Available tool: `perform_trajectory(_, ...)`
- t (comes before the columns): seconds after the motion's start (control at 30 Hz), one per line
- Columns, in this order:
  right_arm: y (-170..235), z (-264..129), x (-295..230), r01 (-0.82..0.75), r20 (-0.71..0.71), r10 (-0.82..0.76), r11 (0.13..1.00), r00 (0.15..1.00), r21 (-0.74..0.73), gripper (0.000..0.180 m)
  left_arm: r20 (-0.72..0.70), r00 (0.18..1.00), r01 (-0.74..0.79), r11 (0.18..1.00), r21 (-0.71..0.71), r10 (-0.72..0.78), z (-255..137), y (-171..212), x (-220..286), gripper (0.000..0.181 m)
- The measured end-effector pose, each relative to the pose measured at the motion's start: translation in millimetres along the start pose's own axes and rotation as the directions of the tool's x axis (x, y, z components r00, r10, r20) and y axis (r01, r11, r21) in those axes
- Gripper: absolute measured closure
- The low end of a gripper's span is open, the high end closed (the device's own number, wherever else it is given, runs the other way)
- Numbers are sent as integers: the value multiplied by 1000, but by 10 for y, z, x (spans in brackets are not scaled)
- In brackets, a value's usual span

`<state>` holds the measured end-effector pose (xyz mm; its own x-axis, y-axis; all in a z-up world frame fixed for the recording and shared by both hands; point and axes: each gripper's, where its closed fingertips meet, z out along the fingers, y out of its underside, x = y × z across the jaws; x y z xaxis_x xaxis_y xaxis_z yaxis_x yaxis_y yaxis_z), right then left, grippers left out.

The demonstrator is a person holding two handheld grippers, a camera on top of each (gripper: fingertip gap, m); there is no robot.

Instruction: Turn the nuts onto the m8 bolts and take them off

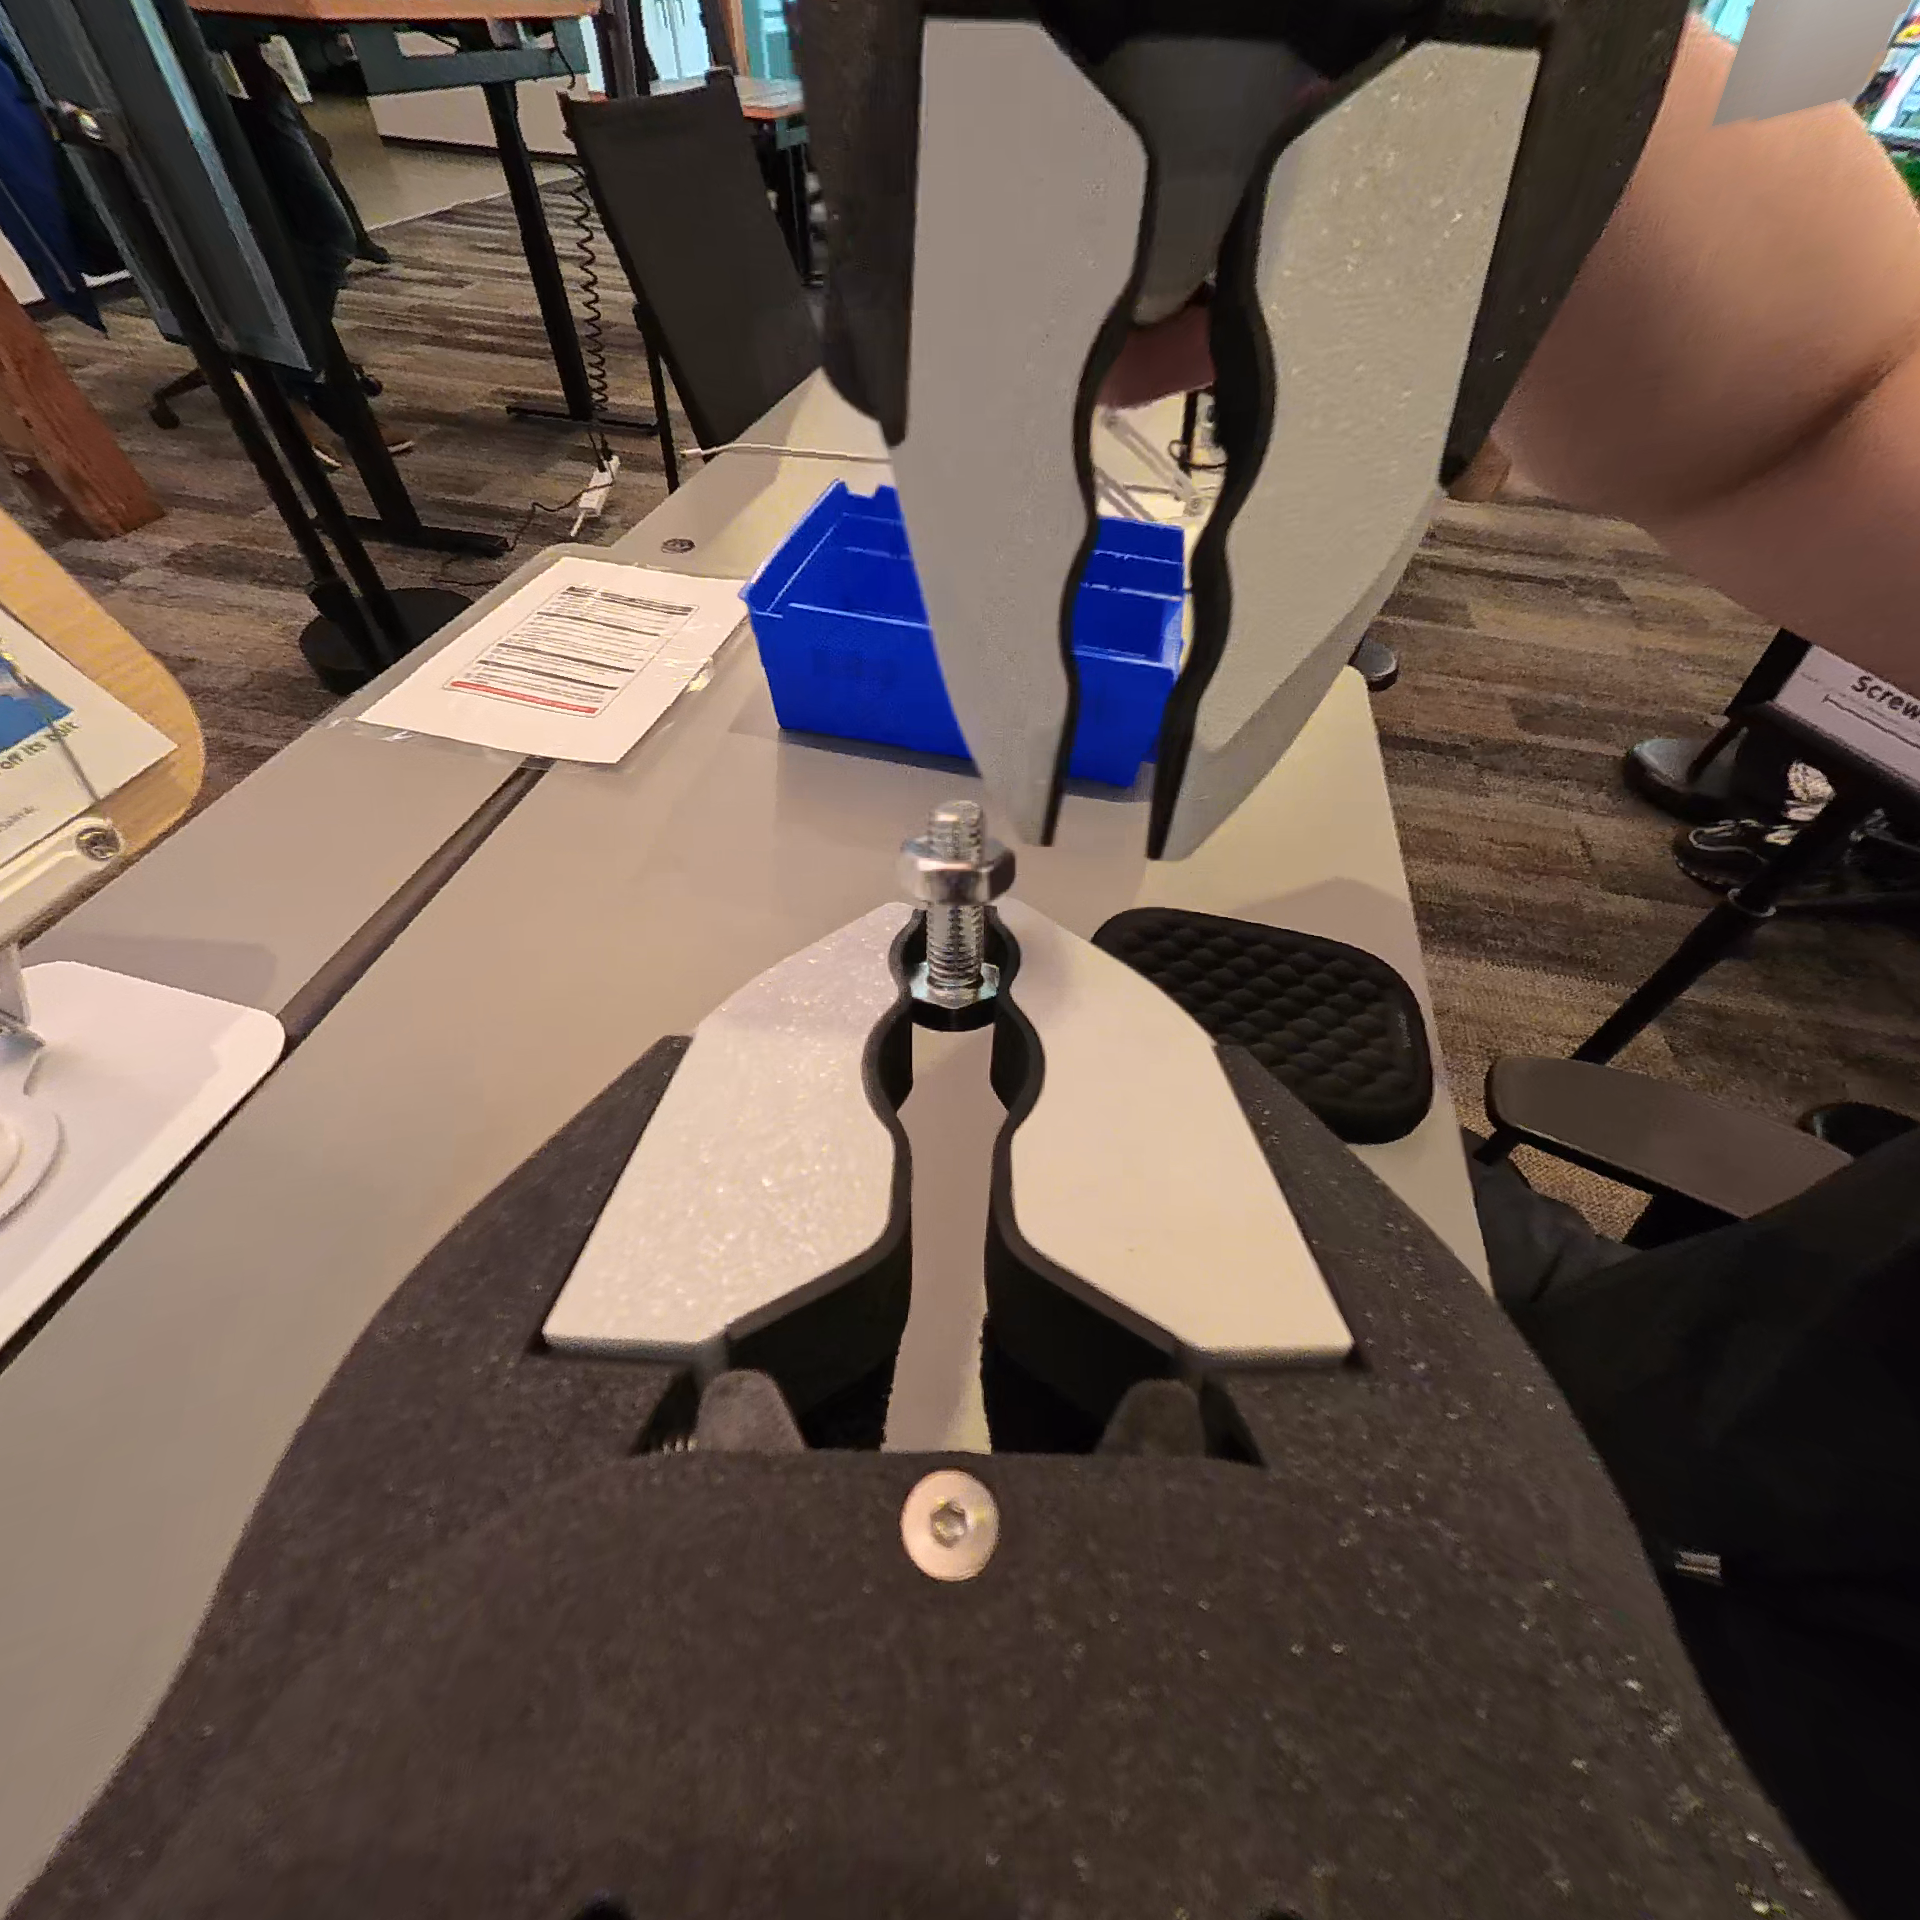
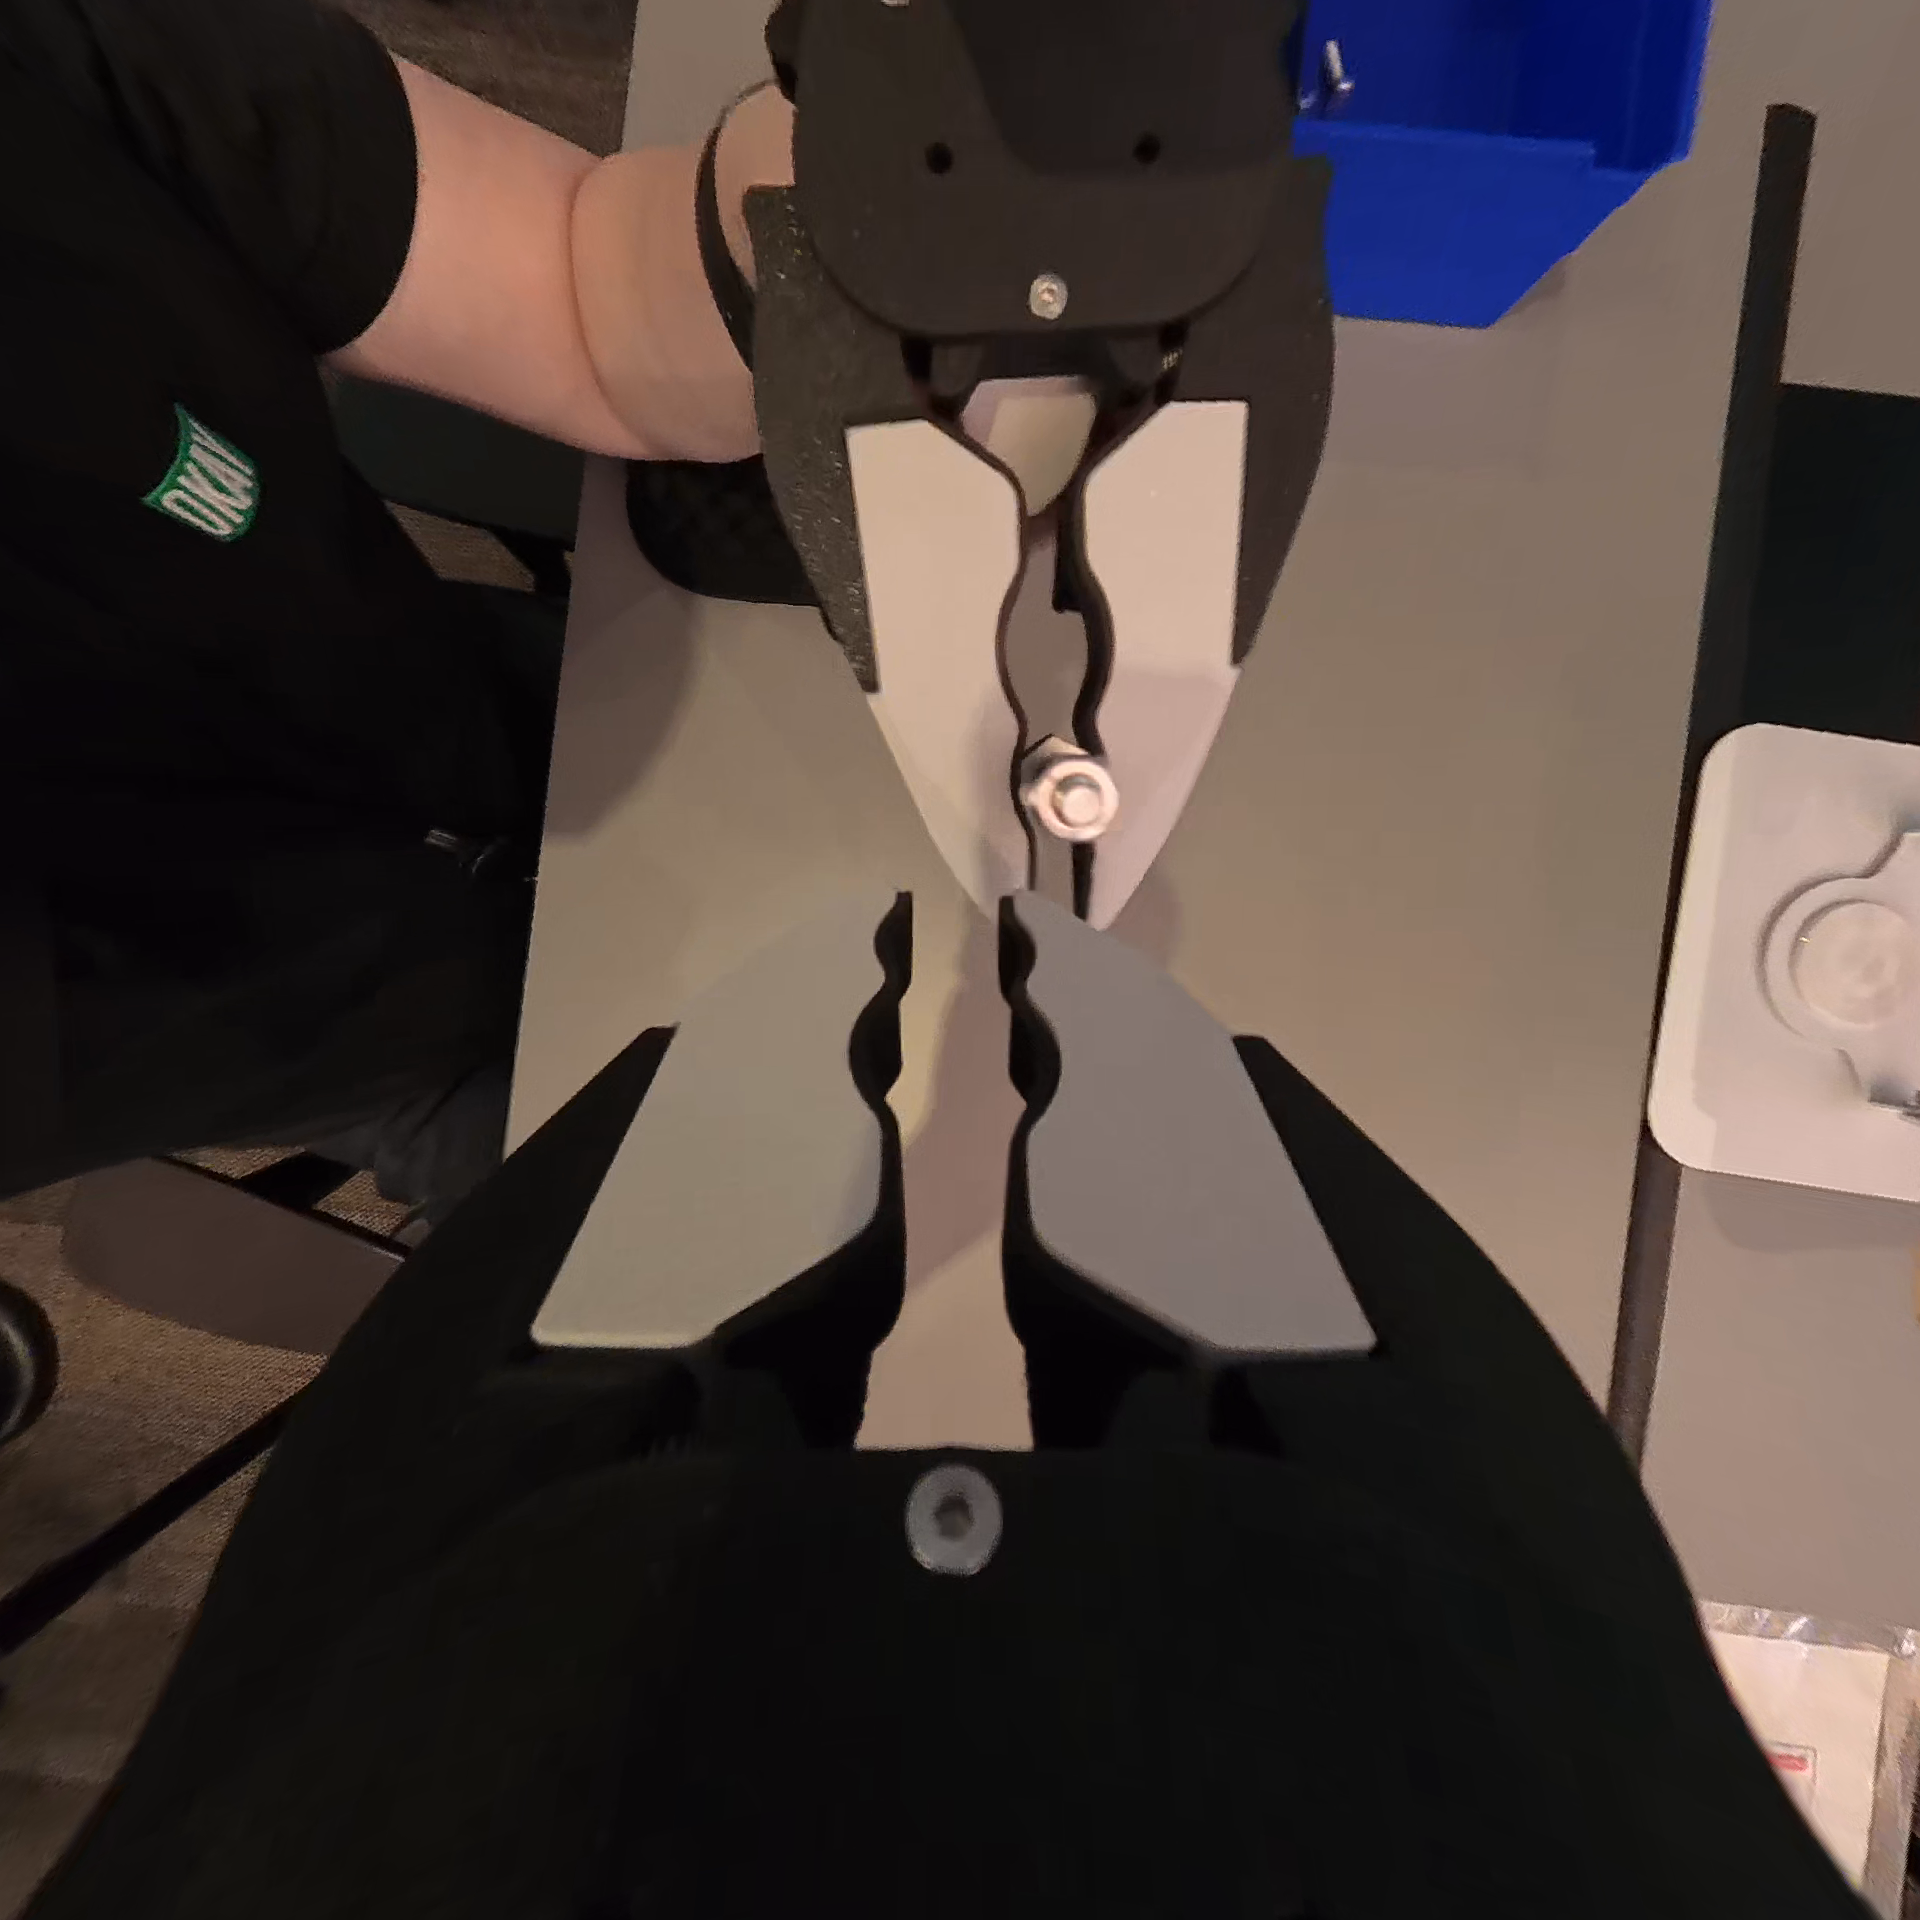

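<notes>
Bolt held upright over the grey counter (image 1: 582, 1039), one nut near its top.

The counter fills the middle of both views; in the left wrist view a blue bin (image 1: 831, 634) sits above centre, a printed sheet (image 1: 551, 665) to its left and a black textured pad (image 1: 1278, 1008) at right. The left hand-held gripper (image 1: 951, 935) rises from the bottom of that frame, nearly closed, and pinches the bolt (image 1: 954, 951) by its lower end, head down. The right hand-held gripper (image 1: 1101, 836) comes down from the top of the frame with a narrow gap between its tips, holding nothing, just right of the nut (image 1: 954, 864). The nut sits high on the thread, a little of which shows above it.
</notes>
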<state>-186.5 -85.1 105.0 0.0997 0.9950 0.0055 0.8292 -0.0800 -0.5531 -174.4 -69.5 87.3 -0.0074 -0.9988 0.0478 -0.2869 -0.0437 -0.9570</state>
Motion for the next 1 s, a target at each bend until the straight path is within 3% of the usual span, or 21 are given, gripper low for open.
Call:
perform_trajectory(0.1, -28, 19, 106, 4, -66, -2, 1000, 998, 18, 145, -12, 1000, -4, 1000, 1, 4, 7, -5, 29, 171)
perform_trajectory(0.2, -93, 50, 66, 24, -47, -22, 999, 999, 48, 142, -5, 1000, -11, 1000, -5, 11, 16, 2, 30, 171)
perform_trajectory(0.37, -18, 41, -6, 15, -2, -15, 1000, 1000, 10, 163, 4, 1000, 9, 1000, 10, -9, -22, -13, -24, 171)
perform_trajectory(0.5, -113, 16, 148, 9, -95, -1, 997, 996, 81, 141, -4, 1000, -3, 1000, -1, 3, 6, -1, 14, 171)
perform_trajectory(0.6, -122, 20, 64, 0, -43, 4, 996, 999, 85, 146, 5, 1000, -4, 1000, -6, 4, 9, 10, -4, 171)
perform_trajectory(0.67, -74, 2, -8, 9, -3, -9, 998, 1000, 59, 167, 8, 1000, 2, 1000, 5, -2, -9, -7, -16, 171)
perform_trajectory(0.73, -100, -22, 42, 3, -38, 0, 997, 999, 80, 165, 1, 1000, 3, 1000, 7, -3, -17, -13, -8, 171)
perform_trajectory(0.87, -149, 4, 114, 2, -81, 7, 994, 997, 108, 143, -8, 1000, -5, 1000, 5, 5, 1, -14, 29, 171)
perform_trajectory(1.0, -49, 33, 37, 29, -47, -27, 998, 999, 52, 164, -5, 1000, -1, 1000, 11, 1, -11, -24, 17, 171)
